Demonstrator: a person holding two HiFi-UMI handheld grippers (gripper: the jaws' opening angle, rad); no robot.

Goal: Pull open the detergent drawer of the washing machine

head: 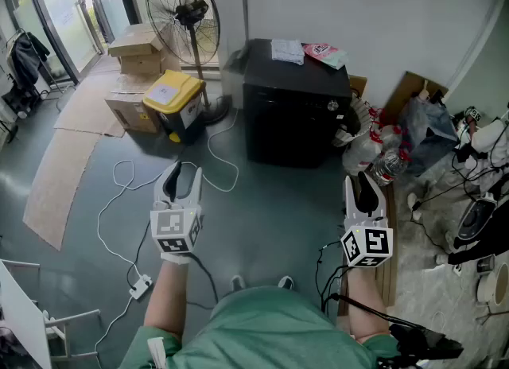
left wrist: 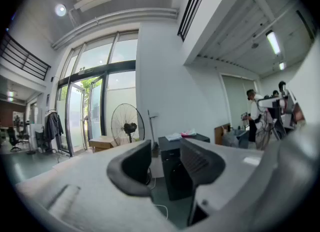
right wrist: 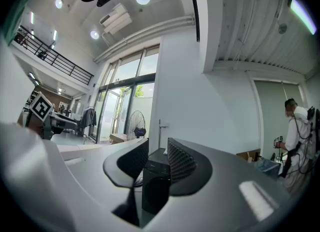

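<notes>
A black washing machine stands against the white wall ahead of me, with folded cloths on its lid. Its front is dark, and I cannot pick out the detergent drawer on it. My left gripper hovers level over the floor, well short of the machine and left of its front; its jaws are shut with nothing between them. My right gripper hangs level on the right, equally far back, jaws shut and empty. The machine shows between the jaws in the left gripper view, and again in the right gripper view.
A standing fan, cardboard boxes and a yellow-lidded bin stand left of the machine. White cable loops over the floor to a power strip. Bottles and bags crowd the machine's right side. A person stands far right.
</notes>
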